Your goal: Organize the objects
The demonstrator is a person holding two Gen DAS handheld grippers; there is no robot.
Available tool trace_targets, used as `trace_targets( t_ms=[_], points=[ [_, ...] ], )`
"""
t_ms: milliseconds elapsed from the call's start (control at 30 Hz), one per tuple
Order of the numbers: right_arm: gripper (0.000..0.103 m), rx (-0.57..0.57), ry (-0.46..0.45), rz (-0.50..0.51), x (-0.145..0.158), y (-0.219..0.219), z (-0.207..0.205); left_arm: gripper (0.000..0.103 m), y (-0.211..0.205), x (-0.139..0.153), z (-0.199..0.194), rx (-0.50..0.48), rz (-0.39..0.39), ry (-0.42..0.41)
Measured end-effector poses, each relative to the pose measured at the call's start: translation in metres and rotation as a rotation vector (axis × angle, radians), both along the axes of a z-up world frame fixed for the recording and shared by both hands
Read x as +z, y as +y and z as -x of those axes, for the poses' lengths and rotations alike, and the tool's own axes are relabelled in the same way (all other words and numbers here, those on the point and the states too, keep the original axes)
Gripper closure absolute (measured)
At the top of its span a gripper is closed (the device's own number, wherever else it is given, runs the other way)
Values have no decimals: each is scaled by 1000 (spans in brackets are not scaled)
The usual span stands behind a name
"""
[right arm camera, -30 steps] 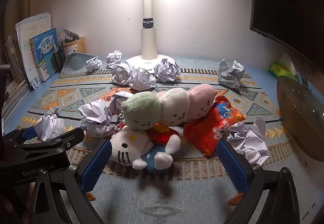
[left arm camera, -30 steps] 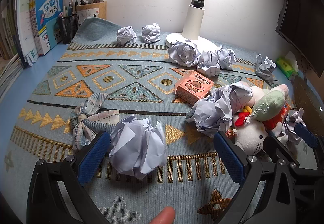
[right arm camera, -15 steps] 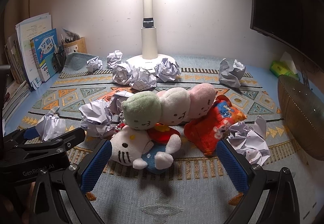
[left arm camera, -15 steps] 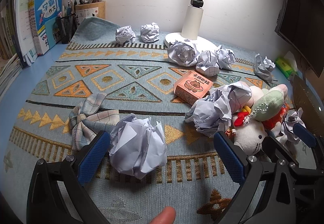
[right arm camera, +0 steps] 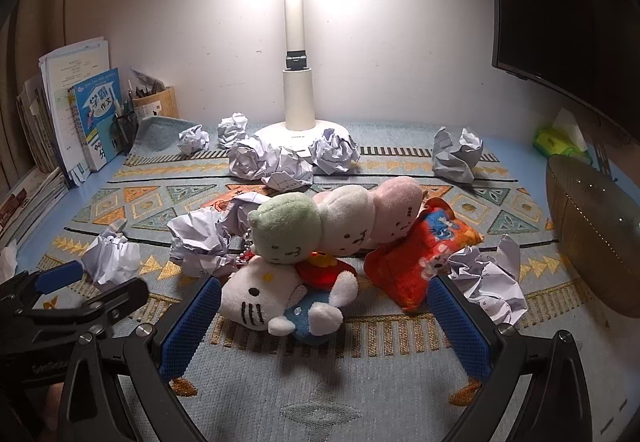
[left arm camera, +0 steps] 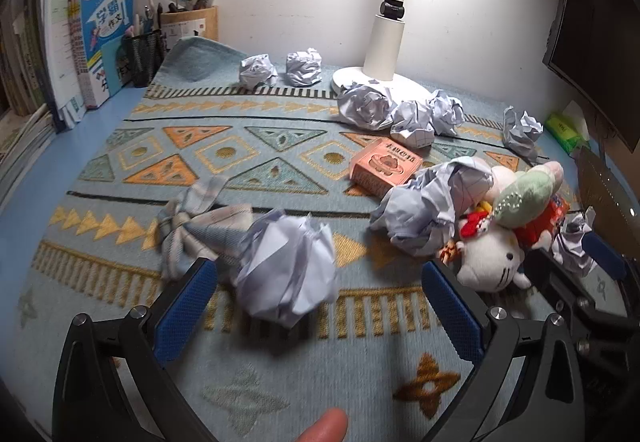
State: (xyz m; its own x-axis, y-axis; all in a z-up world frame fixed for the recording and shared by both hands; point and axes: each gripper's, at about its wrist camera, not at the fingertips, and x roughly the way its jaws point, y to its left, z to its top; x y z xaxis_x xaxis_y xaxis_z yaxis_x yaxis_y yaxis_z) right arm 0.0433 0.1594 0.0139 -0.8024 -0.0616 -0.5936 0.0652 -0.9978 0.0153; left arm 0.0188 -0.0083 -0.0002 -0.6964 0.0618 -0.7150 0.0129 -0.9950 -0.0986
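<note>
A crumpled paper ball (left arm camera: 288,270) lies on the patterned mat just ahead of my open left gripper (left arm camera: 320,306), between its blue pads without touching them. A plaid cloth bow (left arm camera: 200,226) lies to its left. In the right wrist view my right gripper (right arm camera: 324,322) stands open around a white cat plush (right arm camera: 256,302), which lies under a green, white and pink plush (right arm camera: 340,222) and beside an orange pouch (right arm camera: 416,262). Another paper ball (right arm camera: 488,282) sits by the right pad. The left gripper (right arm camera: 60,282) shows at that view's left edge.
A white lamp (right arm camera: 298,114) stands at the back with several paper balls (right arm camera: 280,162) around its base. An orange box (left arm camera: 384,166) lies mid-mat. Books (left arm camera: 96,46) and pen holders (left arm camera: 144,54) line the left. A woven basket (right arm camera: 592,242) and a monitor (right arm camera: 560,2) are at the right.
Both grippers have barely moved; the left view has shifted slightly, and the paper ball stays between the open left pads.
</note>
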Motion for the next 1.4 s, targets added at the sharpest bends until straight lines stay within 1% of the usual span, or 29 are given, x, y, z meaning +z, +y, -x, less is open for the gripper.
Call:
trace_targets(
  t_ms=[100, 167, 233, 300, 333, 367, 433, 533, 567, 667, 733, 800, 867, 900, 933, 967, 1000, 1033, 1067, 1100, 1133, 1167, 1233, 1267, 1333, 1367, 1400],
  points=[
    [0, 15, 4, 10, 1, 0, 0, 1, -17, 6, -30, 15, 15, 13],
    [0, 12, 3, 4, 1, -1, 0, 1, -35, 10, -46, 35, 12, 4],
    [0, 13, 0, -1, 1, -2, 0, 1, -54, 10, -57, 51, -7, -20],
    [0, 24, -22, -5, -2, -4, 4, 1, -69, 1, -57, 62, -24, -89],
    [0, 29, -33, -10, -3, -5, 6, 1, -74, -4, -55, 66, -30, -107],
    [0, 30, -35, -17, -4, -7, 6, 1, -77, -7, -53, 81, -30, -106],
    [0, 42, -38, -27, -4, -9, 5, 1, -78, -12, -49, 93, -23, -93],
    [0, 53, -73, -27, -6, -10, 8, 1, -69, -23, -38, 85, 20, -137],
    [0, 55, -80, -22, -6, -10, 8, 1, -65, -24, -38, 86, 43, -134],
    [0, 67, -107, 0, -7, -10, 5, 1, -60, -26, -37, 67, 73, -148],
    [0, 61, -137, 9, -8, -8, 4, 0, -60, -26, -39, 54, 79, -141],
    [0, 59, -170, 46, -10, -4, 5, 0, -60, -26, -39, 48, 83, -143],
    [5, 61, -189, 85, -12, 1, 5, 0, -60, -25, -38, 33, 89, -153],
    [15, 71, -195, 100, -11, 3, 4, 0, -60, -24, -37, 16, 91, -173],
    [20, 84, -203, 109, -11, 3, 3, 0, -62, -23, -34, 5, 83, -204],
    [20, 92, -212, 108, -10, 2, 3, 1, -63, -20, -31, 2, 57, -223],
    [20, 94, -216, 104, -9, 1, 3, 1, -65, -14, -32, -29, -9, -200],
    [20, 92, -220, 99, -9, -1, 4, 1, -65, -7, -34, -67, -81, -157],
    [21, 93, -230, 96, -9, -2, 6, 1, -63, -2, -33, -93, -127, -131],
    [28, 98, -239, 102, -10, -3, 8, 1, -58, 3, -31, -110, -146, -117],
    [34, 106, -243, 108, -12, -3, 9, 1, -53, 6, -27, -124, -143, -108],
    [35, 112, -248, 107, -13, -5, 12, 1, -46, 7, -22, -134, -125, -100],
    [35, 116, -269, 90, -17, -9, 19, 18, -34, 5, -10, -151, -84, -97],
    [35, 119, -277, 81, -18, -11, 23, 35, -31, 2, -4, -165, -91, -115],
    [34, 106, -259, 38, -18, -15, 28, 36, -29, -4, 9, -167, -129, -147],
    [32, 101, -253, 20, -18, -16, 32, 36, -29, -7, 14, -168, -147, -156],
    [26, 108, -257, 25, -19, -16, 36, 36, -27, -8, 18, -170, -155, -159]
  ],
)
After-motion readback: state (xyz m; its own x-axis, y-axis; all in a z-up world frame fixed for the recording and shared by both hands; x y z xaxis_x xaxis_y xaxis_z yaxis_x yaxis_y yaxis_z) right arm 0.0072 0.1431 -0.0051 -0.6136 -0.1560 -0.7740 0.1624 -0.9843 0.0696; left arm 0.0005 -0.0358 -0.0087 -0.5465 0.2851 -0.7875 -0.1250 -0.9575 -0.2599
